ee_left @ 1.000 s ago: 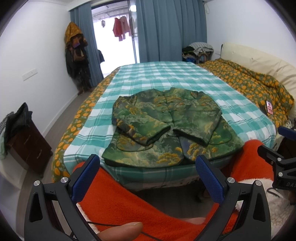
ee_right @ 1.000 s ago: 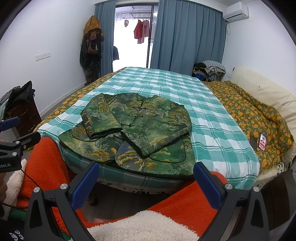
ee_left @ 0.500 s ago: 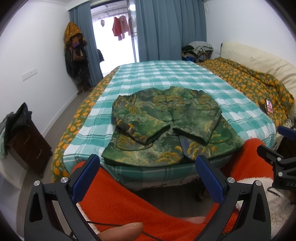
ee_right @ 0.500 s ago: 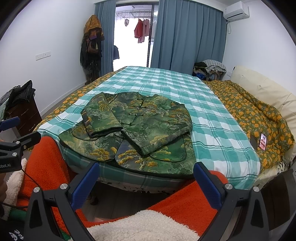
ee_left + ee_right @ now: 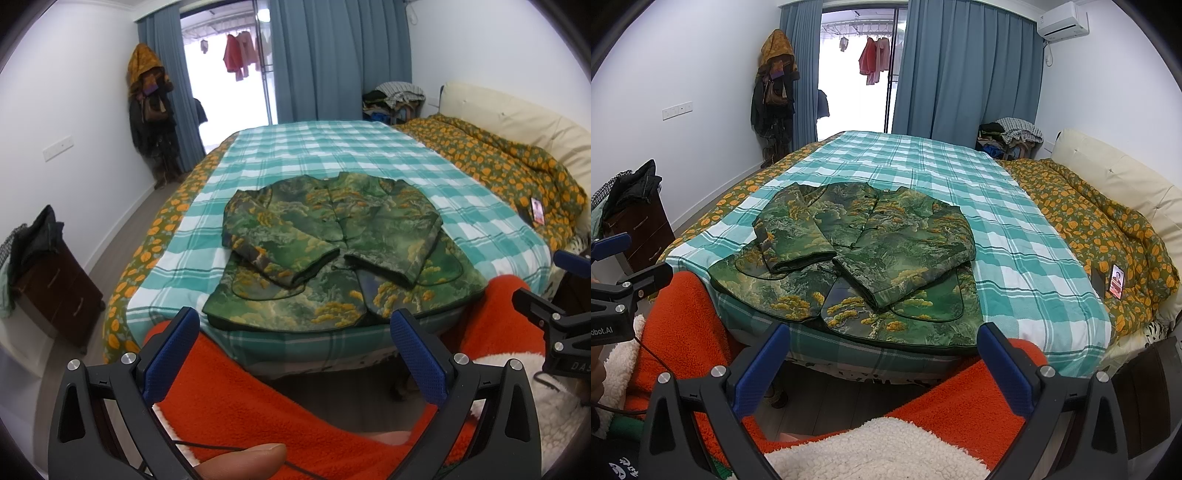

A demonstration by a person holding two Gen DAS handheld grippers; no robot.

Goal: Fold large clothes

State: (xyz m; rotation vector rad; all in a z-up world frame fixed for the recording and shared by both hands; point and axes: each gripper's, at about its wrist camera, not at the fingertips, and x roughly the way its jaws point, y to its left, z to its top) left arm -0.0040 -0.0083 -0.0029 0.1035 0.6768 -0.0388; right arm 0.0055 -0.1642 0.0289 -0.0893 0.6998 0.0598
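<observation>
A green and yellow patterned jacket (image 5: 332, 251) lies flat on the teal checked bedspread (image 5: 332, 147), hem at the near bed edge, both sleeves folded in across the front. It also shows in the right wrist view (image 5: 871, 258). My left gripper (image 5: 295, 350) is open and empty, held short of the bed, in front of the hem. My right gripper (image 5: 882, 358) is open and empty, also short of the bed edge. Each gripper's body shows at the edge of the other's view.
An orange fleece garment (image 5: 258, 398) on the person fills the foreground below both grippers. An orange-flowered quilt (image 5: 1100, 229) with a phone (image 5: 1115, 280) lies on the bed's right. A dark nightstand (image 5: 55, 295) stands left. Coats hang by the curtains.
Both views have shifted very slightly; the jacket and both open grippers stay as they were.
</observation>
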